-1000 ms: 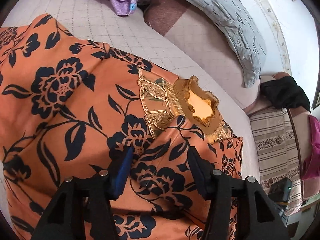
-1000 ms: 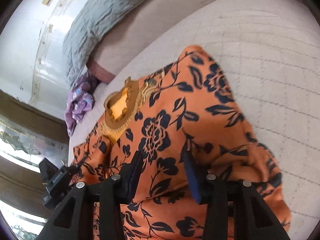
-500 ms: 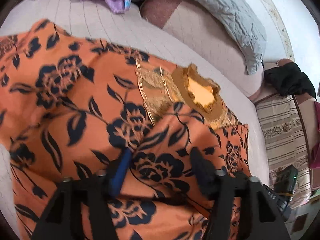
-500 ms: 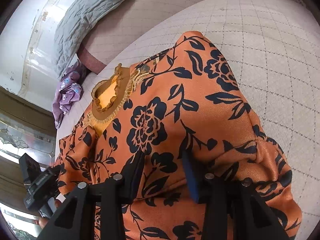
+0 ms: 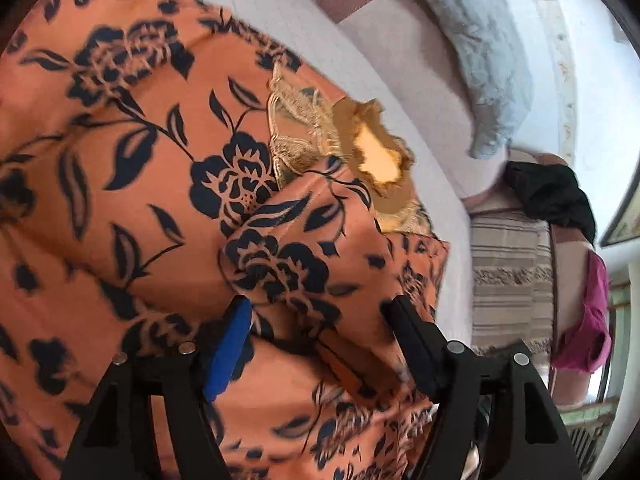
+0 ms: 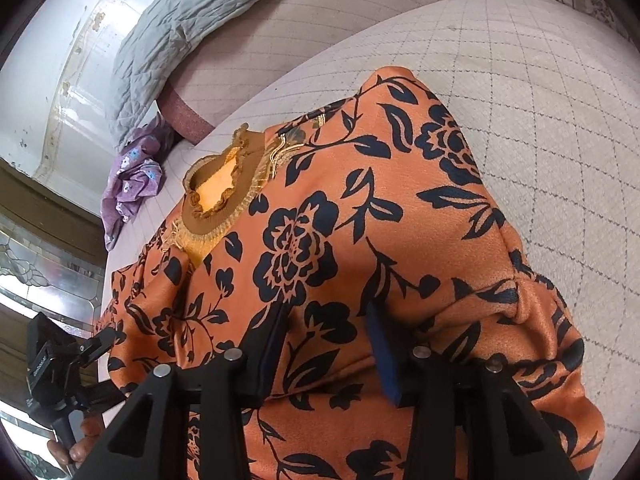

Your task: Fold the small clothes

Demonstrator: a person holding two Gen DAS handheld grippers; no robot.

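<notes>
Orange floral garment [image 5: 168, 184] [image 6: 400, 208]: spread over the quilted bed [image 6: 540, 92] [image 5: 316, 36], with a frilled brown neckline [image 5: 376, 152] [image 6: 218, 188] facing up. One sleeve or side panel folded inward over the chest in the left wrist view; lower hem cut off by the frame edge in both views. Fabric blurred at the left of the left wrist view, print detail there hard to make out.

Left gripper [image 5: 316, 316]: fingers spread wide, folded layer of the garment lying between them; contact of the blue pad [image 5: 228, 352] with the cloth not resolvable. Also visible at lower left of the right wrist view [image 6: 100, 344], at the garment's edge, partly cut off; finger state not readable there.

Right gripper [image 6: 328, 320]: fingers spread, a raised ridge of garment between them; whether the pads [image 6: 382, 356] press the cloth cannot be told, since fabric hides the fingertips.

Surroundings: grey quilted pillow [image 5: 480, 60] [image 6: 176, 28] at the head of the bed; purple clothing [image 6: 134, 184] bunched near it, only a sliver at the top edge of the left wrist view. Black cloth [image 5: 552, 196] and magenta cloth [image 5: 588, 328] beside the bed, over a striped cover [image 5: 508, 276], distorted by the lens edge.
</notes>
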